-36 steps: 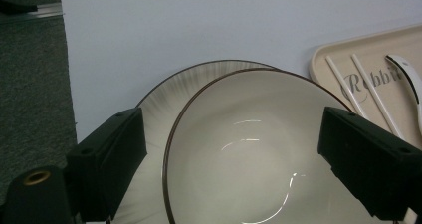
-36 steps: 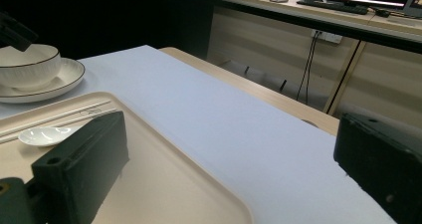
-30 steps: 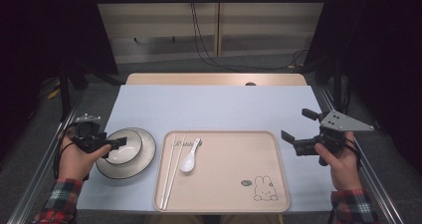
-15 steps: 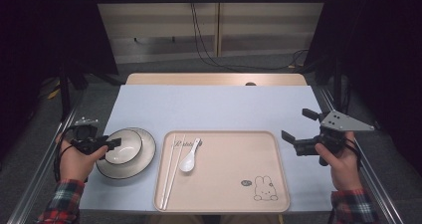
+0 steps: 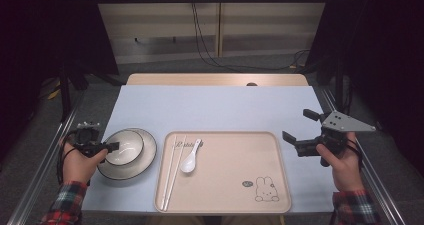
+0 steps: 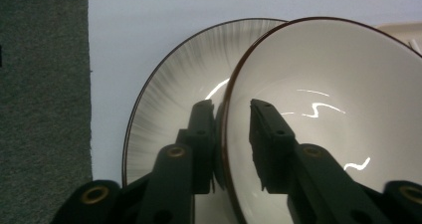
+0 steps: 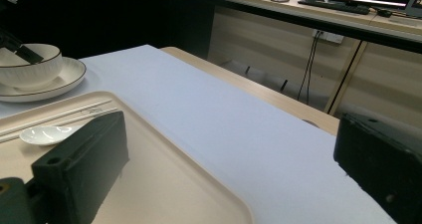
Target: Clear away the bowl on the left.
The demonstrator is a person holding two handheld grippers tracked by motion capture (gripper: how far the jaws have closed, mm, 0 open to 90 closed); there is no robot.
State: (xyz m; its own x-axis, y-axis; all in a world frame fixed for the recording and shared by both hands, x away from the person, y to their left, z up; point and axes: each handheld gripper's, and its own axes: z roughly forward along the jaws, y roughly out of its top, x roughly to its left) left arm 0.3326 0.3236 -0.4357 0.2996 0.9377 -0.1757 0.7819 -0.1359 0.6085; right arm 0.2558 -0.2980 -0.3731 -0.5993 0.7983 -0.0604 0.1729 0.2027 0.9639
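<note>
At the table's near-left, left gripper (image 6: 231, 109) jaws have just been closing astride the rim of the bowl (image 5: 125, 146) sitting on the plate (image 5: 145, 160), a gap showing at the inner jaw, suggesting a lift is coming; right gripper (image 5: 299, 135) is waiting wide, empty.

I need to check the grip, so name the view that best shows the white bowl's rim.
Left gripper view: the white ceramic bowl sits close up, its dark rim between the left tool's jaws. The high view shows it small; the right gripper view, far off.
</note>
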